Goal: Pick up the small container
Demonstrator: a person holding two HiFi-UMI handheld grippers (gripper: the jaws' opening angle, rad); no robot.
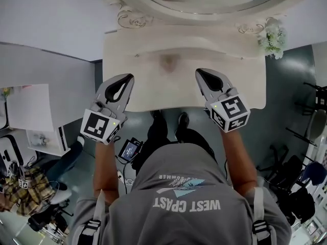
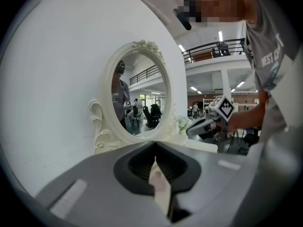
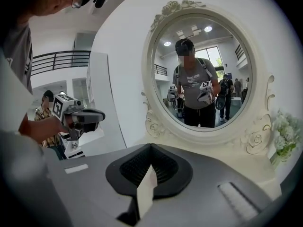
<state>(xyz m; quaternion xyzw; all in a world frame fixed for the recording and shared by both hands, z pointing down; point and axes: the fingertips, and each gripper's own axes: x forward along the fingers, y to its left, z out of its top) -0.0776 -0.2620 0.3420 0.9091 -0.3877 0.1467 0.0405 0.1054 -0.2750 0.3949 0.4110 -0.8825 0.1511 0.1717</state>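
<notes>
Over the near edge of the pale surface [image 1: 244, 86], the left claw [image 1: 130, 77] and right claw [image 1: 199, 72] hover closed and empty, flanking the middle, probably poised to approach. The small container [image 1: 168, 61] seems to be the tan blur nearer the back edge, untouched.

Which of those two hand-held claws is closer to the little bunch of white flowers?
The right gripper, at the head view's right. The flowers sit at the back right corner of the table; the left gripper hovers over the opposite side.
</notes>
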